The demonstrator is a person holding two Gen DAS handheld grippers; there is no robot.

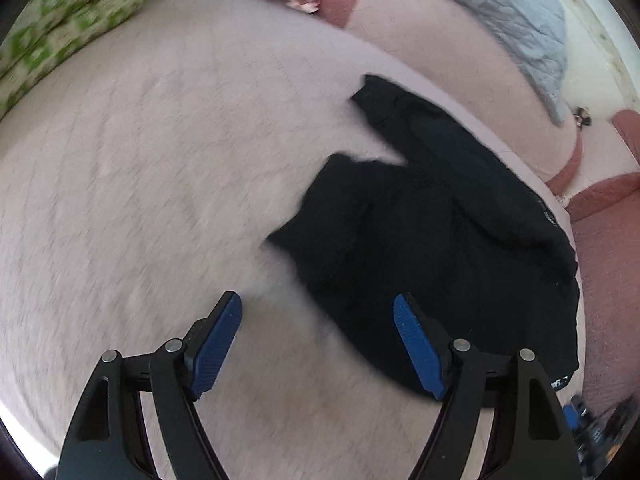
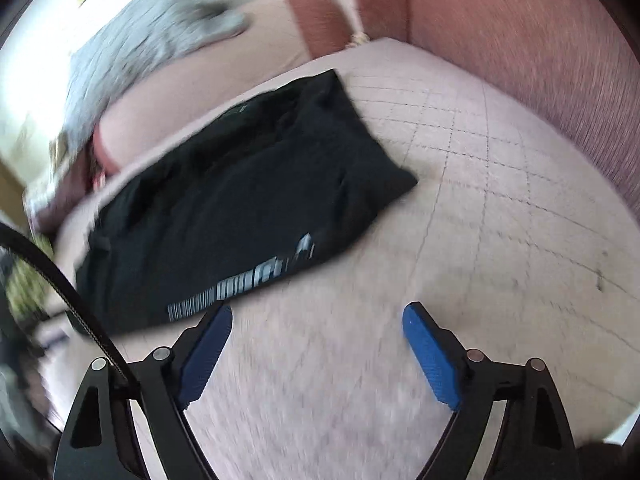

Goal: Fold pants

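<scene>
step: between folds, black pants (image 2: 240,184) bunched on bed (image 2: 480,200) | left hand-held gripper (image 1: 318,350) and right hand-held gripper (image 2: 318,354): both spread, empty | next, likely: pinch pants edge, fold over

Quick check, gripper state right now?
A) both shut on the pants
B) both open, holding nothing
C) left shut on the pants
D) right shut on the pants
B: the left gripper and right gripper both show jaws spread wide with nothing between them; the black pants lie loose on the pink quilt.
</scene>
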